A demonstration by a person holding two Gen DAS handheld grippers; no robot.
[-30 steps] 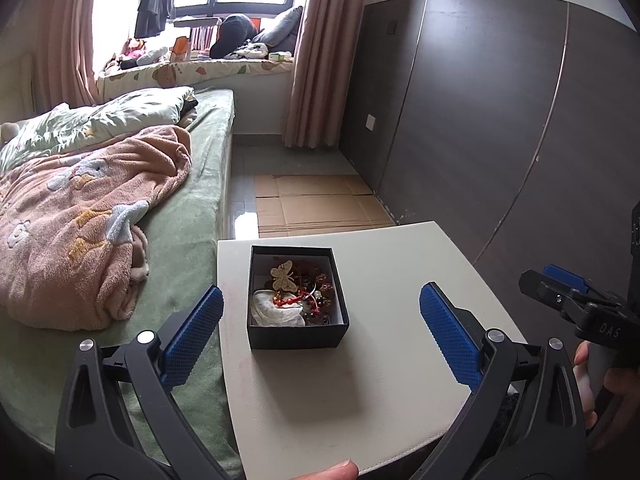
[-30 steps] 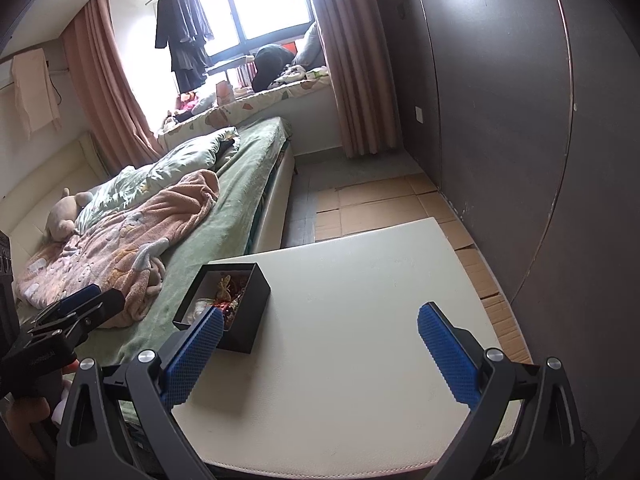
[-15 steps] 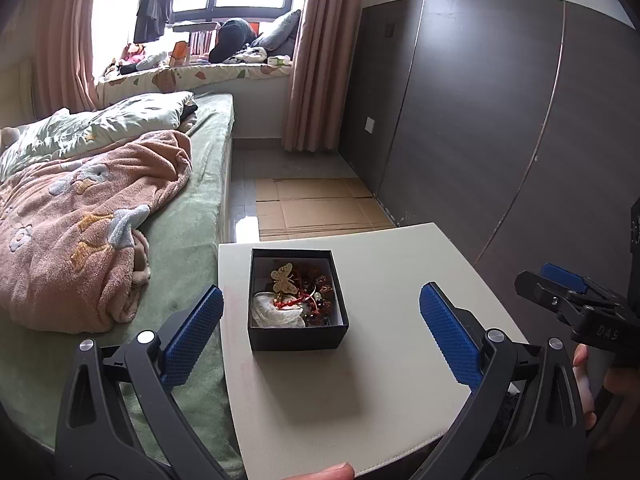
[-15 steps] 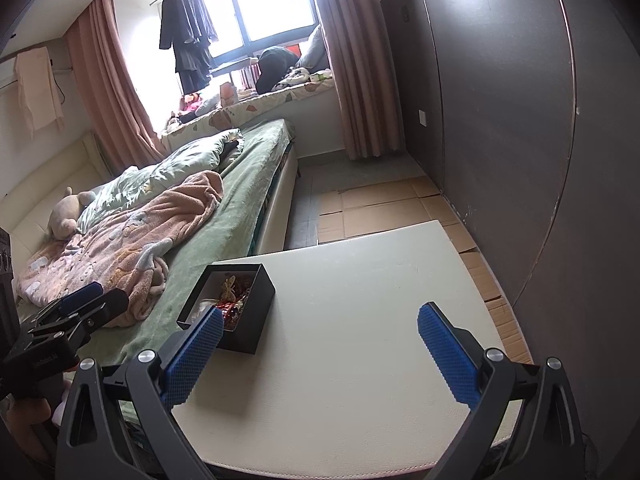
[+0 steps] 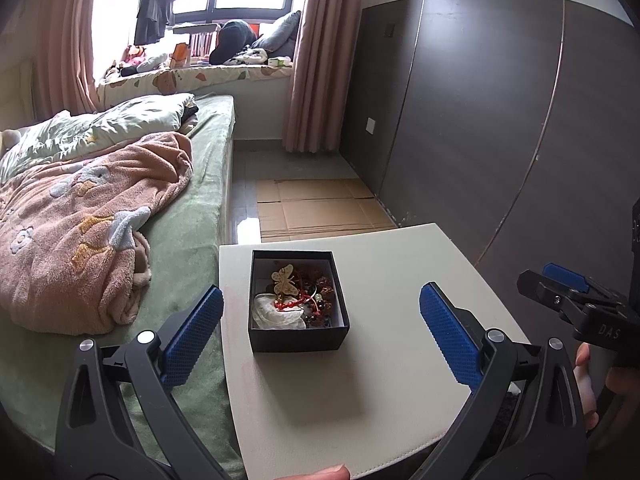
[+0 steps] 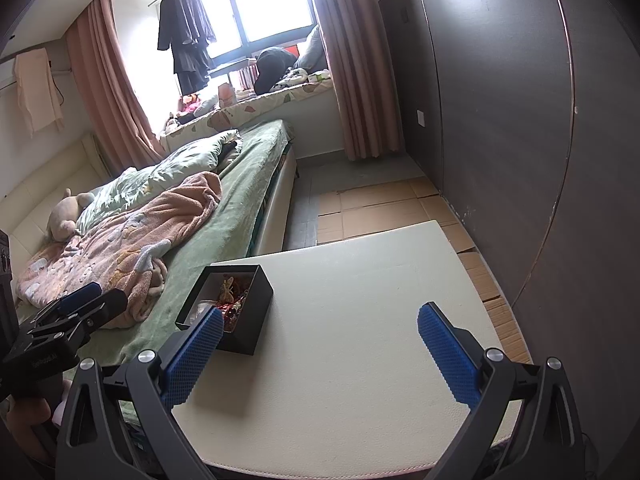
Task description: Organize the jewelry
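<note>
A small black box (image 5: 298,336) (image 6: 256,312) stands on the left part of a cream table (image 5: 400,280) (image 6: 360,300). Jewelry is heaped inside it: a gold butterfly piece (image 5: 285,280), a red cord (image 5: 290,303), dark beads (image 5: 322,285) and something white (image 5: 276,314). My left gripper (image 5: 320,330) hovers open just in front of the box, nothing between its blue pads. My right gripper (image 6: 320,344) is open over the table's near middle, right of the box; its left pad hides the box's near corner. It also shows at the right edge of the left wrist view (image 5: 560,280).
A bed (image 6: 224,208) with a green sheet and a pink blanket (image 5: 80,232) runs along the table's left side. A dark panelled wall (image 6: 520,120) stands close on the right. Flattened cardboard (image 5: 320,208) covers the floor beyond the table. A hand (image 5: 588,380) holds the right gripper's handle.
Both views have drifted slightly forward toward the table; the box sits a little lower and closer in the right wrist view. Both grippers stay open.
</note>
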